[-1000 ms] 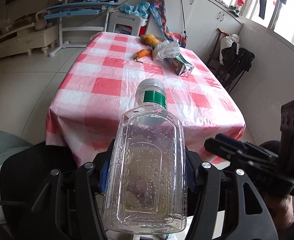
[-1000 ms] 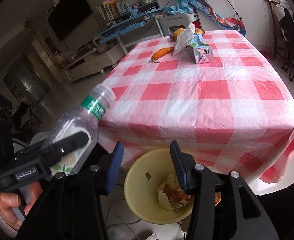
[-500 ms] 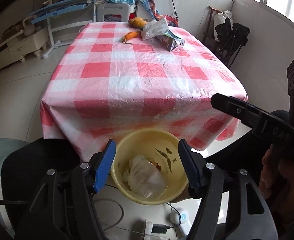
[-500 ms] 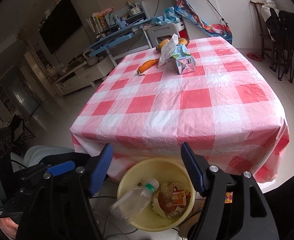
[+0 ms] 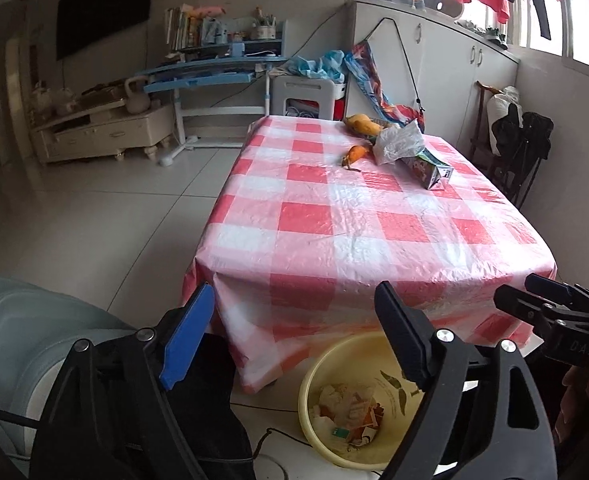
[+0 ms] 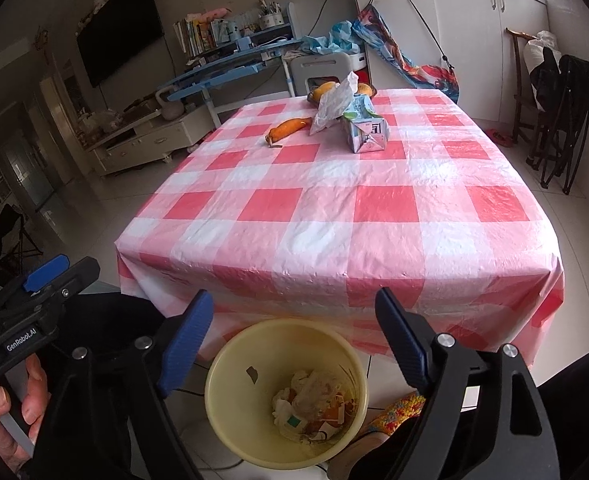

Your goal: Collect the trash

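Both jaws spread, just been opening, nothing between them. Left gripper [image 5: 294,340] no longer holds the clear bottle; it now lies in the yellow bin [image 6: 230,368] below right gripper [image 6: 294,340]. Judgement: one piece binned. Carton [image 6: 364,130] and plastic bag [image 6: 332,104] remain on far tabletop [image 6: 334,208].

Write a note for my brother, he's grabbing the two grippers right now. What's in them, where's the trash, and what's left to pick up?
Left gripper: open, empty, jaws just opened.
Right gripper: open, empty, jaws just opened, above the bin.
Yellow bin: on the floor at the table's near edge, holding a clear bottle and scraps.
Left on the far end of the table: carton, crumpled plastic bag, orange peel. Fruit sits behind them.
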The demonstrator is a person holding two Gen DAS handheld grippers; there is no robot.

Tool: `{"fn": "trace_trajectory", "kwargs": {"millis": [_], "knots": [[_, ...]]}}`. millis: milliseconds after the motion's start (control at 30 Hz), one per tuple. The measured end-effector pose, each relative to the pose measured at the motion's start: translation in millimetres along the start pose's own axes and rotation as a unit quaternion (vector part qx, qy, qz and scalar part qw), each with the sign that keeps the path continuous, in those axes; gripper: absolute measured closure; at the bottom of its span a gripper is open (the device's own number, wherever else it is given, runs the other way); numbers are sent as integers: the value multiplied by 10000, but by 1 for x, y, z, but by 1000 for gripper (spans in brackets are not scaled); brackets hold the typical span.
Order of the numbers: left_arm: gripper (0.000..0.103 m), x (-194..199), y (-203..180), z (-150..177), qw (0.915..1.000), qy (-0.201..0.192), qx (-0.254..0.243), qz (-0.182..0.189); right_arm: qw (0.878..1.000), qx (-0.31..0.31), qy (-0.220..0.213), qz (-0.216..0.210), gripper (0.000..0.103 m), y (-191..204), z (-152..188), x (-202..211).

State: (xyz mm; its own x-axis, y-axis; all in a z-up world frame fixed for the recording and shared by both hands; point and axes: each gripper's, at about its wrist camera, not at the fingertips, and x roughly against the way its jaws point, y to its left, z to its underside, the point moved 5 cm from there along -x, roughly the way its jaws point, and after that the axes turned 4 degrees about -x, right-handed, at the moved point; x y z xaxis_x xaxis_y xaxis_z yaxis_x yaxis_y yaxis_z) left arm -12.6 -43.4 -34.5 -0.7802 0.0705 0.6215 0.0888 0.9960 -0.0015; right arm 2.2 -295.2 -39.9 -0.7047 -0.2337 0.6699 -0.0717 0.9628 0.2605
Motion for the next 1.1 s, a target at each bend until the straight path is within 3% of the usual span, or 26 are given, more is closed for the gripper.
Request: {"fn": "trace_trajectory", "kwargs": {"millis": [333,1100], "knots": [[24,-11,1,6,9999,101,104,10,9996,172,-72,216,18,2,1,-1],[22,-17,3,10,9997,166,166,-28,9995,214,-38,240,16,2,2,-2]]}}
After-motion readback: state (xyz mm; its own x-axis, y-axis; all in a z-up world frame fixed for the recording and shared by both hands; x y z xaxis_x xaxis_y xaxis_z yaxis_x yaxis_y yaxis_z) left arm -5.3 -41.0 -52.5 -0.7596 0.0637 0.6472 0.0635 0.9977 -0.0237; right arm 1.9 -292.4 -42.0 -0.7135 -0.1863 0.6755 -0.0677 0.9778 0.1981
